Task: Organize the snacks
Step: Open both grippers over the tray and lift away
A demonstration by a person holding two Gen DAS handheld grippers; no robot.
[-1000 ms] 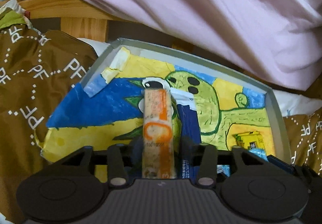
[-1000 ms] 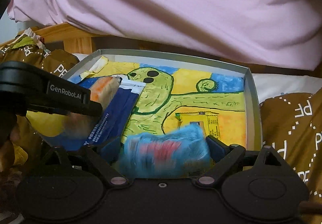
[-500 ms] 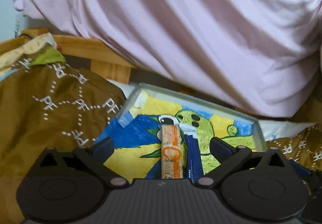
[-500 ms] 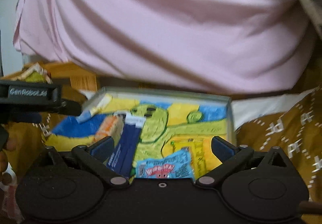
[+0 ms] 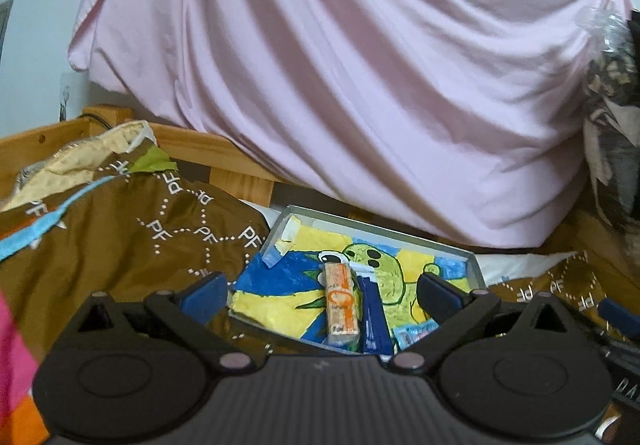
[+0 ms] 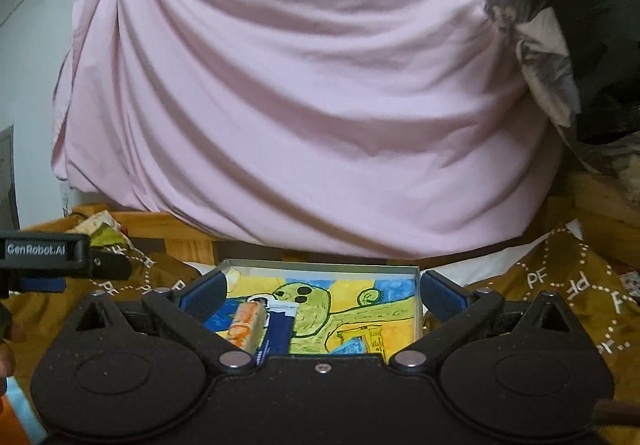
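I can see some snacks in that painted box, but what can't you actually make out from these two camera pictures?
- Near end of the box: hidden behind each gripper's black body, both views.
- Light blue packet: only a corner shows, right view; print blurred in the left.
- Orange snack bar and dark blue packet: lettering too small.
- Whatever lies under the pink sheet: covered.
- Left gripper and right gripper: open, empty.

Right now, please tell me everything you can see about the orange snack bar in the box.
The orange snack bar is a long, narrow packet in a clear-looking wrapper with orange print over a pale, speckled filling. It lies flat in the shallow grey box, on the painted yellow, blue and green sheet lining it, its long side running toward the far wall. A dark blue packet lies alongside it on the right, seemingly touching. No gripper touches it.
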